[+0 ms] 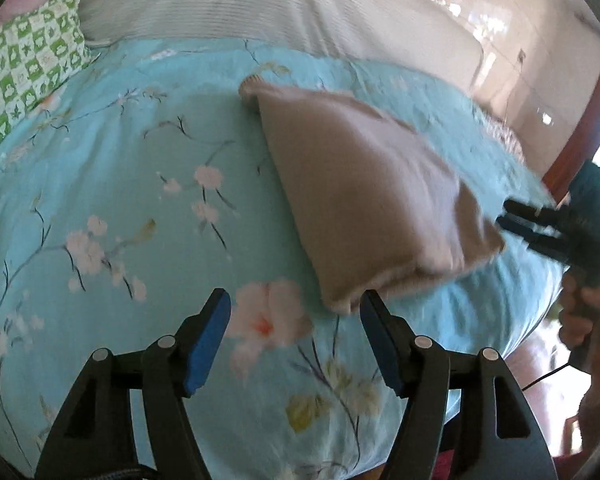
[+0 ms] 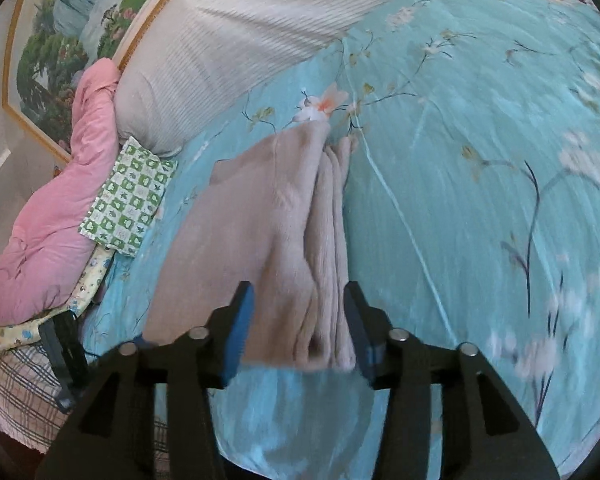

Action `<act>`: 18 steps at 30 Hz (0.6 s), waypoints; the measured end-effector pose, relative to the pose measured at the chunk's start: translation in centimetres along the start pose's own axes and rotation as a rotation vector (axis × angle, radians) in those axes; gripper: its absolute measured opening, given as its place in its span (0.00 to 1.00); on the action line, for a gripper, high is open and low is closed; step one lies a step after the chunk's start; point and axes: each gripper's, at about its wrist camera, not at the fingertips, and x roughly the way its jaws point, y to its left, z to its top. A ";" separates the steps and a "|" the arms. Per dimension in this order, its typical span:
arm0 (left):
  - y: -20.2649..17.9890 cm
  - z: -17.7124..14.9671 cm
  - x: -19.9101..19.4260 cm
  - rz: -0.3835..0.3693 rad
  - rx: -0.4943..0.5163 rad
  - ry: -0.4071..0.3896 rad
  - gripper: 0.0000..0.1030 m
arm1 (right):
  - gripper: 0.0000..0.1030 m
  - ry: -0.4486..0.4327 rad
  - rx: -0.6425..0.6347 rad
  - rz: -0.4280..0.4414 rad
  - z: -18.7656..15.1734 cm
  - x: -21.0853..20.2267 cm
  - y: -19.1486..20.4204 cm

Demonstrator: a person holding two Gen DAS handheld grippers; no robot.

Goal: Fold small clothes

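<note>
A turquoise floral bedspread (image 1: 112, 208) fills both views, my folded beige garment (image 1: 364, 196) lying on it. Only my right camera catches the pink quilt (image 2: 56, 216) and framed painting (image 2: 60, 40) at left. My left gripper (image 1: 296, 344) is spread over bare cover; my right gripper (image 2: 300, 328) straddles the garment's near end, pads apart, not pinching.

Bedroom in a home, as I read it. Bed with flowered blue quilt (image 2: 480, 208); beside the quilt, white ribbed pillow (image 2: 236, 40), pink duvet (image 2: 56, 216); framed landscape painting (image 2: 60, 40) behind.
</note>
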 end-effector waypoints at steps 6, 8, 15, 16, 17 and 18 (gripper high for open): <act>-1.9 0.3 2.0 0.063 0.055 -0.003 0.66 | 0.48 0.013 -0.019 -0.011 -1.0 1.1 0.7; -1.9 0.7 2.4 0.079 0.042 -0.024 0.66 | 0.48 0.018 -0.049 -0.003 -1.0 1.5 1.2; -0.9 1.2 3.9 0.090 -0.005 -0.034 0.14 | 0.08 0.088 -0.112 -0.054 -1.2 3.8 1.6; -0.9 1.1 3.7 0.078 -0.018 -0.032 0.11 | 0.08 0.096 -0.113 -0.063 -1.1 3.7 1.4; -0.9 1.2 3.1 0.082 -0.024 -0.050 0.10 | 0.08 0.083 -0.114 -0.059 -0.8 3.1 1.3; -1.2 1.2 2.4 0.097 -0.003 -0.072 0.09 | 0.07 0.068 -0.120 -0.059 -0.6 2.4 1.4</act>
